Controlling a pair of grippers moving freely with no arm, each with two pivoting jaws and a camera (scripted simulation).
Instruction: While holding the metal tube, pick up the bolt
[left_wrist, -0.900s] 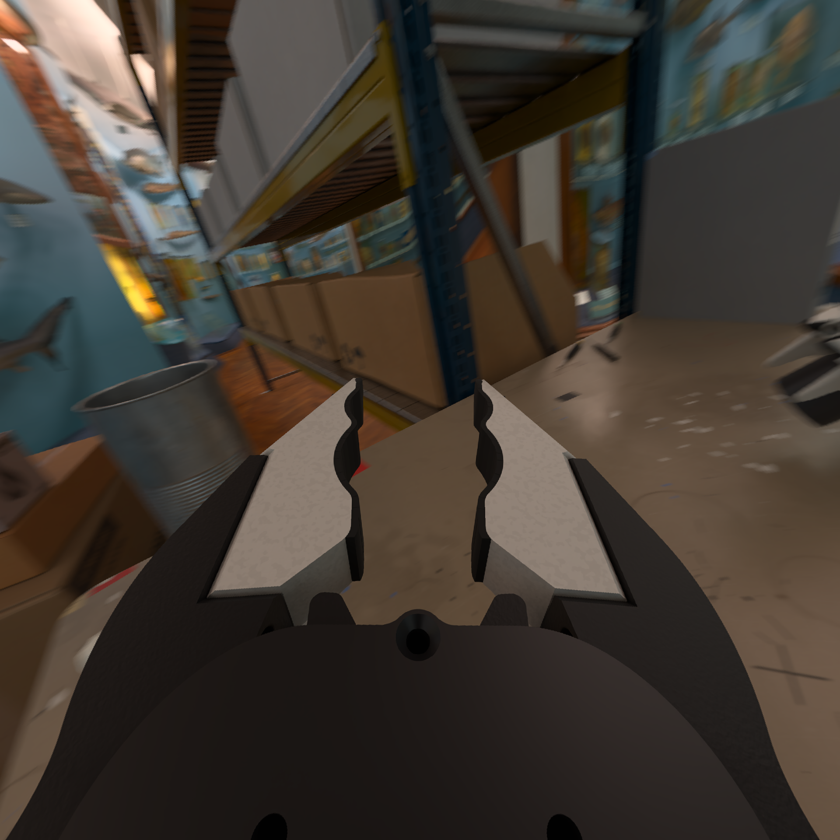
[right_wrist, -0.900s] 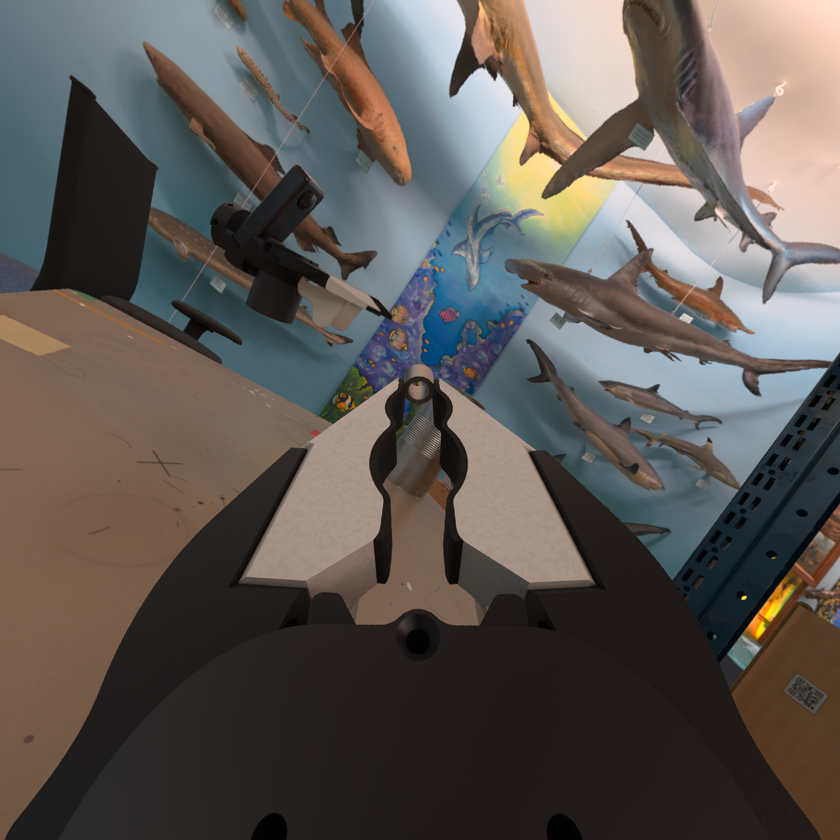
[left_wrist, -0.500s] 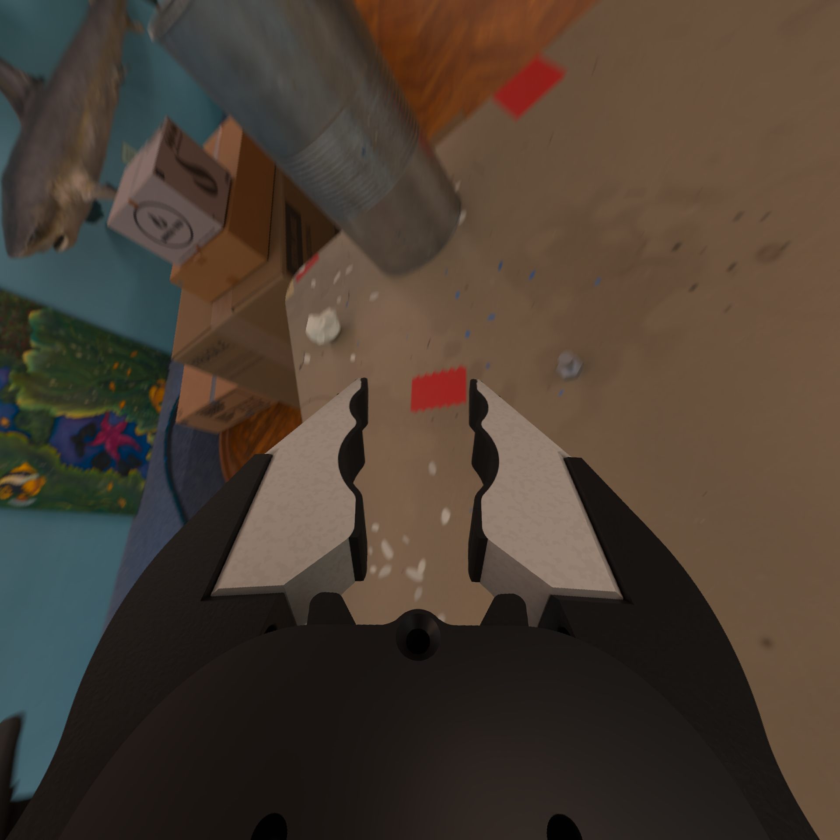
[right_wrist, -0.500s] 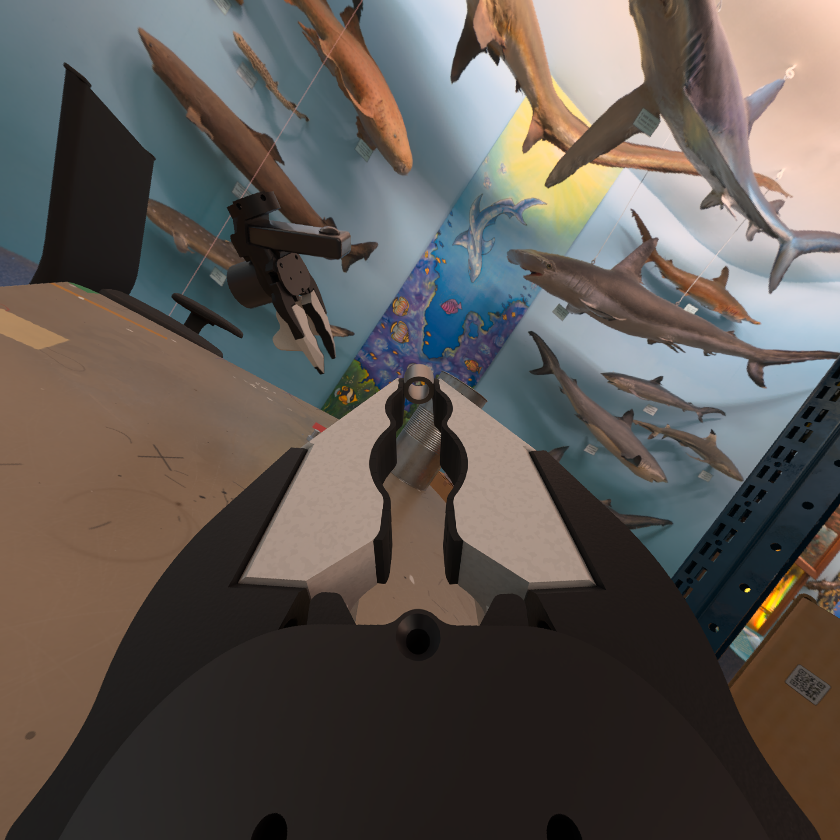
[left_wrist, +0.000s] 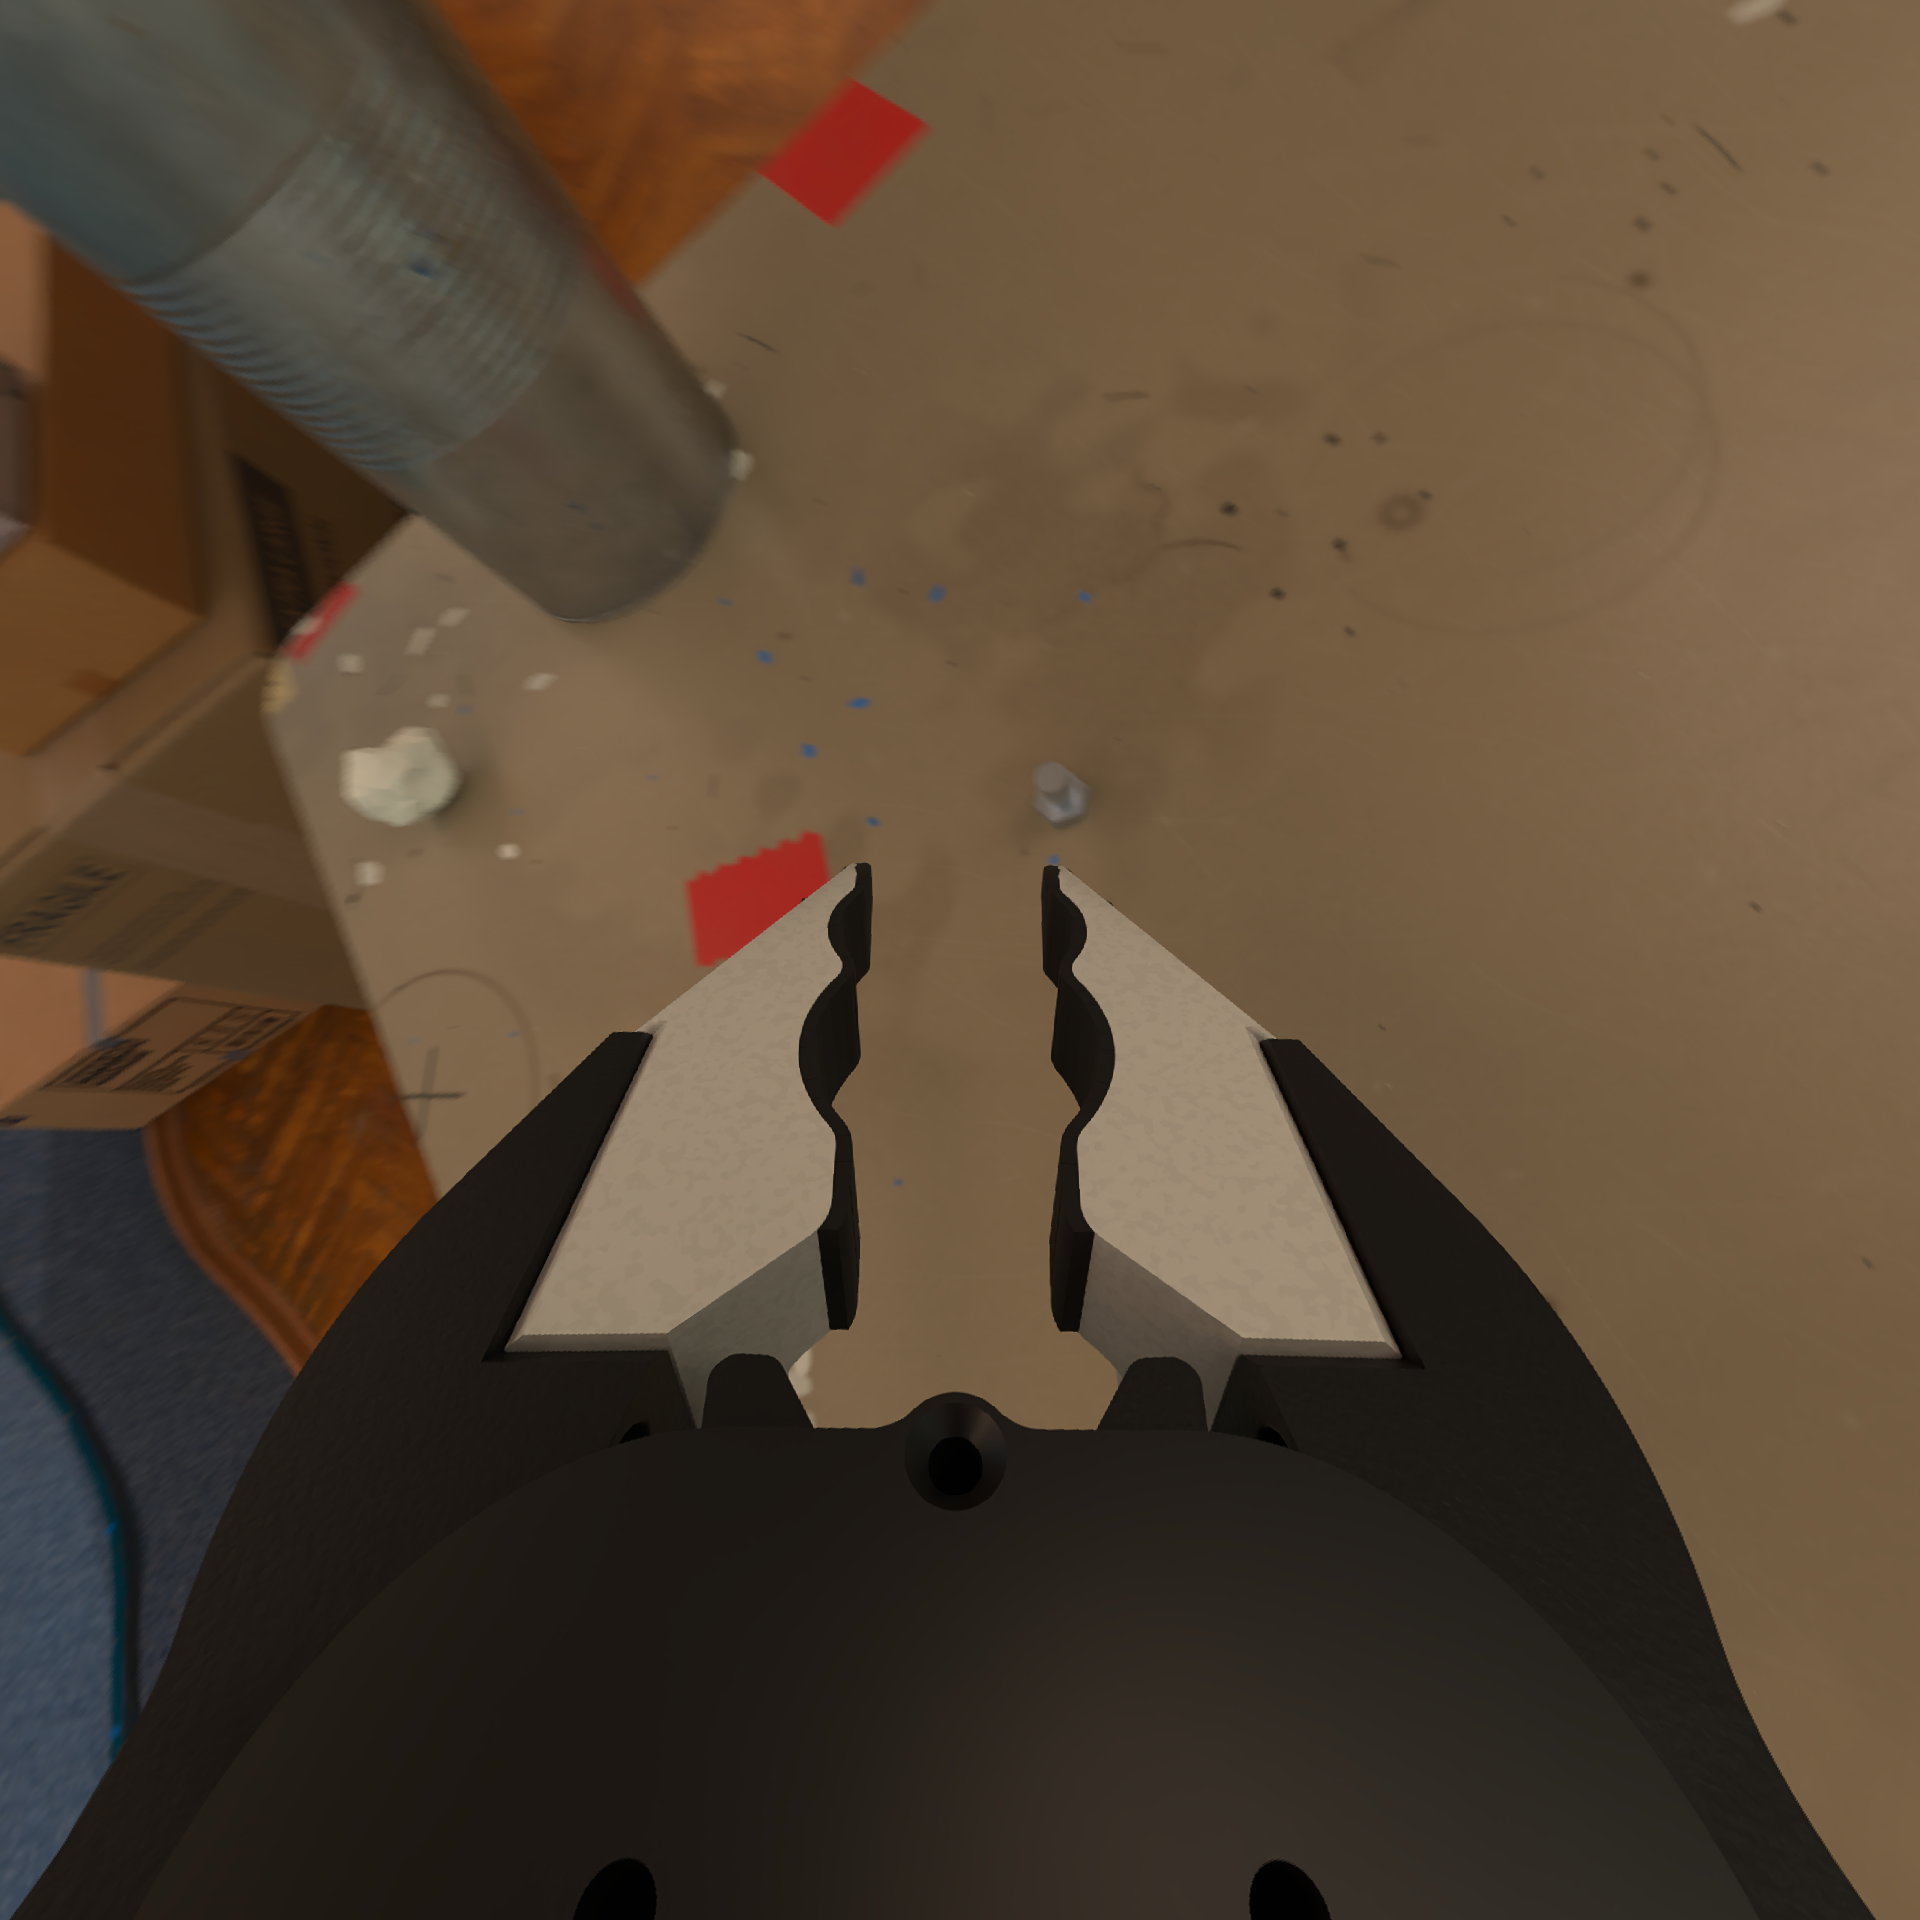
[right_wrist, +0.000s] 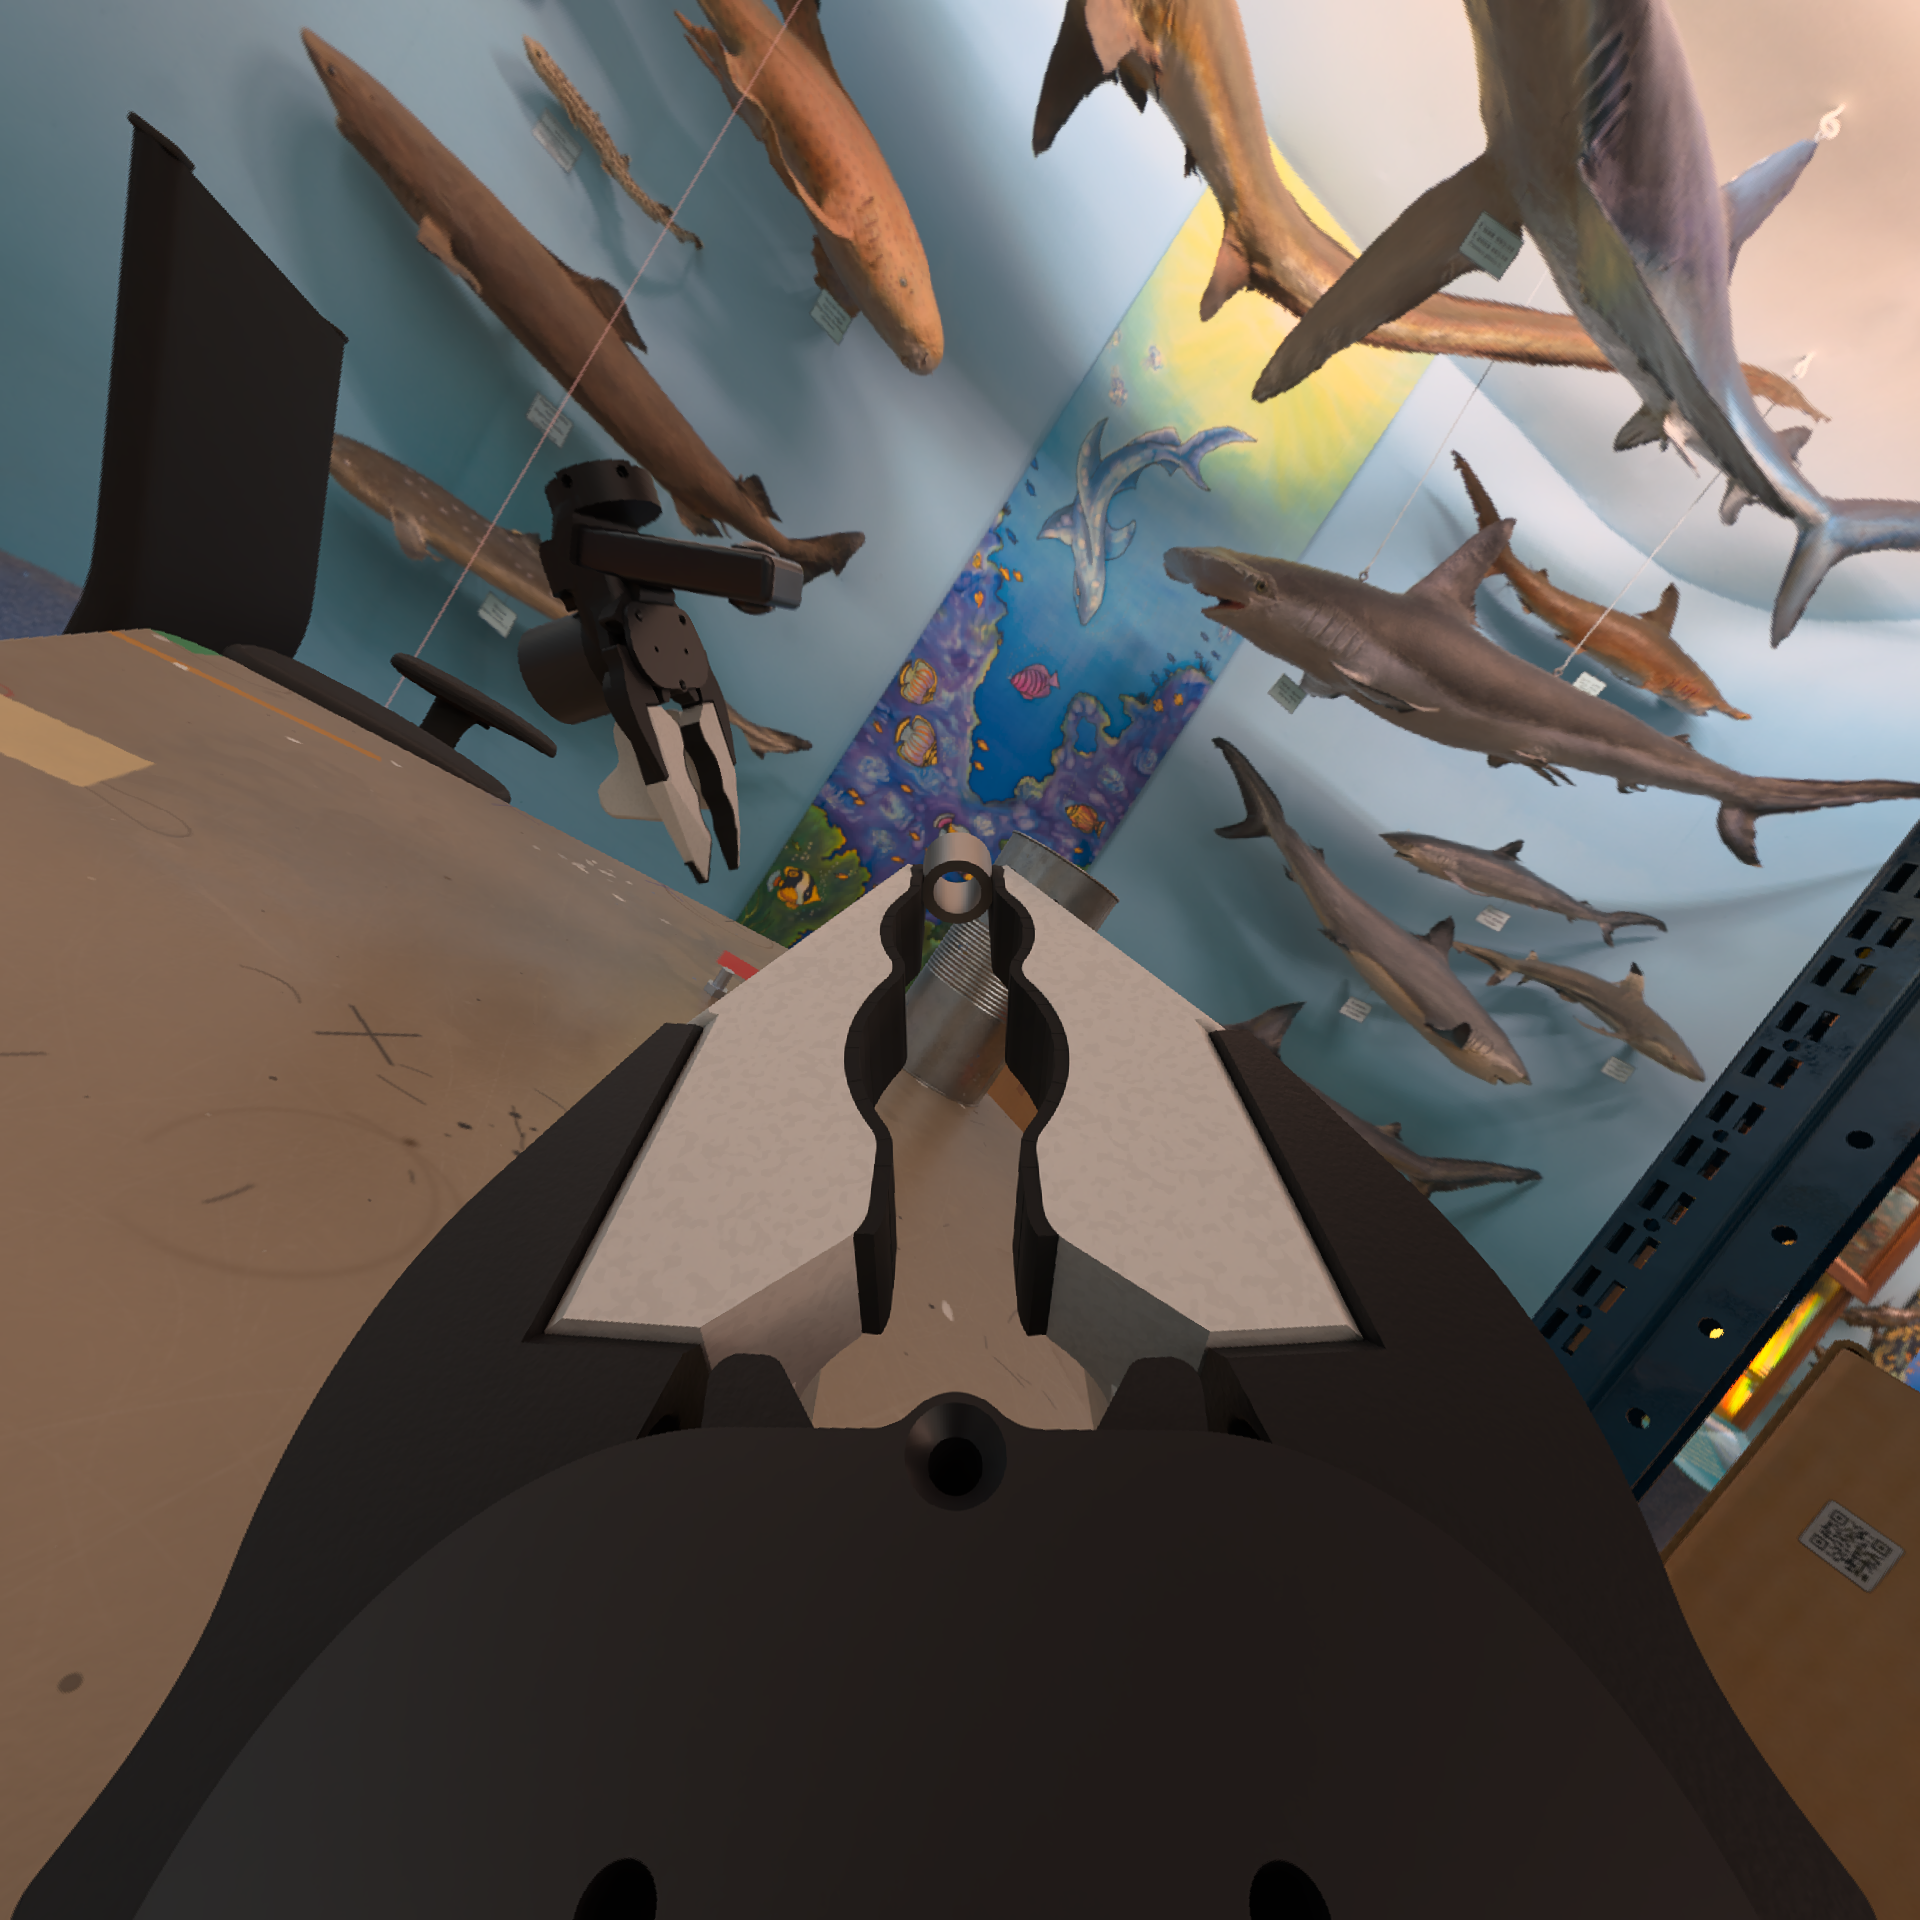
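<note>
The counter (left_wrist: 1455, 727) fills most of what I see past my left hand-held gripper (left_wrist: 956, 878): a worn tan top with dark specks, faint ring marks and a scatter of blue dots. Its near corner lies to the left, and beyond that edge are stacked cardboard boxes (left_wrist: 94, 623) on the wooden floor.

The metal tube (left_wrist: 343, 260) crosses the upper left of my left wrist view, grey, with a threaded band near its plain end, raised above the counter. In my right wrist view the same tube runs through the tip notch of my right hand-held gripper (right_wrist: 958, 894), whose two fingers are clamped on it; its open end faces the camera and the threaded part slopes down beyond the fingers.

My left hand-held gripper hangs over the counter pointing down at it, its fingers apart with bare counter showing between them.

A red patch with a ragged upper edge (left_wrist: 753, 904) lies on the counter, partly behind my left finger (left_wrist: 727, 1122). A crumpled white scrap (left_wrist: 400, 774) sits farther left, near the corner.

The bolt (left_wrist: 1058, 795) rests on the counter just beyond the tip of my right finger (left_wrist: 1195, 1143), small and silver, apart from both fingers.
</note>
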